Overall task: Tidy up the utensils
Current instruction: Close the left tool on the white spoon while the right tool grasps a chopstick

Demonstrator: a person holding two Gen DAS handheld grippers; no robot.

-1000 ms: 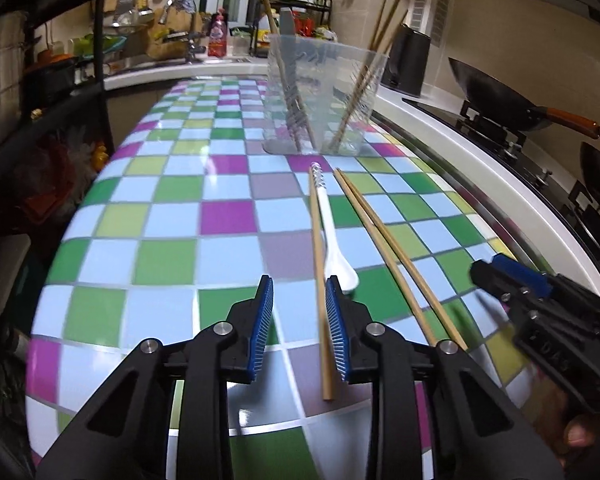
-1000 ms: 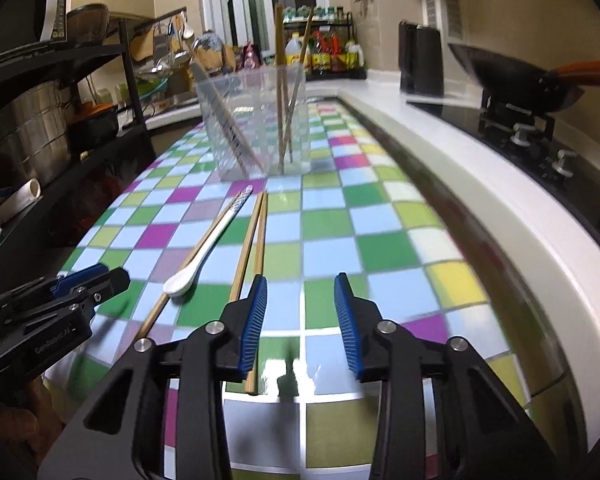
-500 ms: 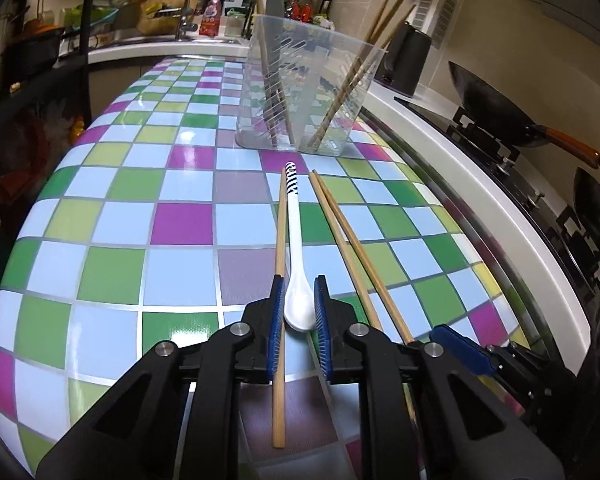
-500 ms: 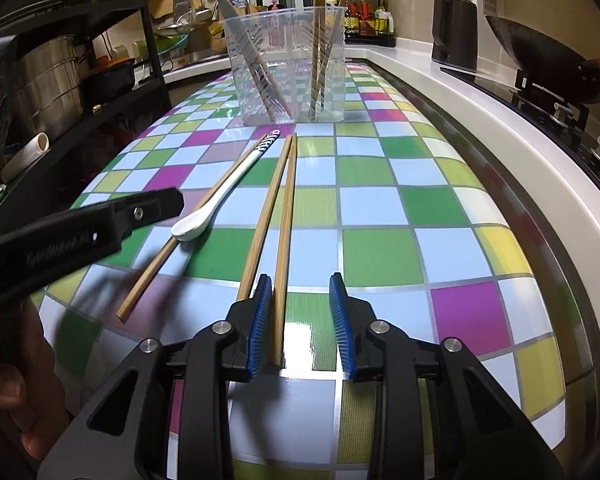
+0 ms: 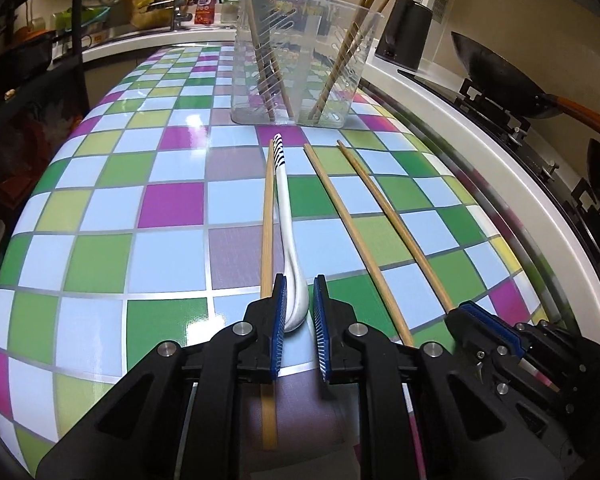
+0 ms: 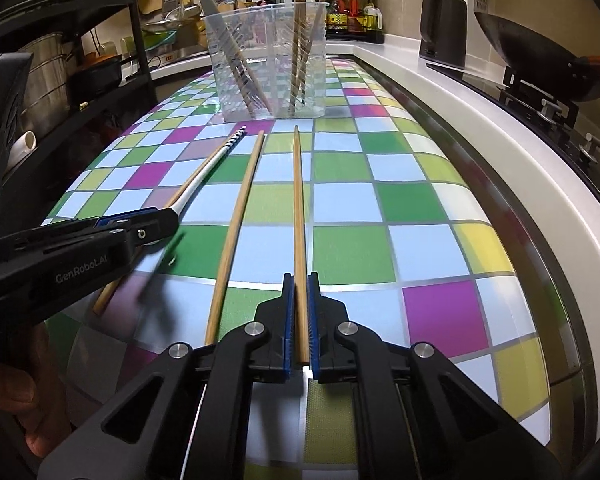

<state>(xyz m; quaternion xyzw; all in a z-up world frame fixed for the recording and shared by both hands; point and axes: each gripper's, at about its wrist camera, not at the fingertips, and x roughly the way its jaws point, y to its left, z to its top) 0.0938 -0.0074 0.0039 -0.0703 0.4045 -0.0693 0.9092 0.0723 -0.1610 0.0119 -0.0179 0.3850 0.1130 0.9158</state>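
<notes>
A white spoon (image 5: 286, 208) with a blue-striped handle end lies on the chequered table (image 5: 100, 216). My left gripper (image 5: 299, 300) is shut on the spoon's bowl. A wooden chopstick (image 5: 267, 240) lies just left of the spoon. Two more chopsticks lie to the right: one (image 5: 352, 232) free, the other (image 6: 299, 216) clamped at its near end by my right gripper (image 6: 300, 312). A clear plastic holder (image 5: 300, 60) with several chopsticks and utensils stands beyond them. The right gripper also shows in the left wrist view (image 5: 484, 328), the left one in the right wrist view (image 6: 140, 228).
A white counter edge (image 6: 480, 120) runs along the table's right side, with a stove and a wok (image 6: 540, 56) beyond. A dark kettle (image 6: 444, 28) stands at the back right. Black shelves with pots (image 6: 60, 60) stand left. A sink area lies behind the holder.
Both grippers moved forward and closed: the left on the spoon's bowl, the right on the rightmost chopstick, which now lies apart from its neighbour.
</notes>
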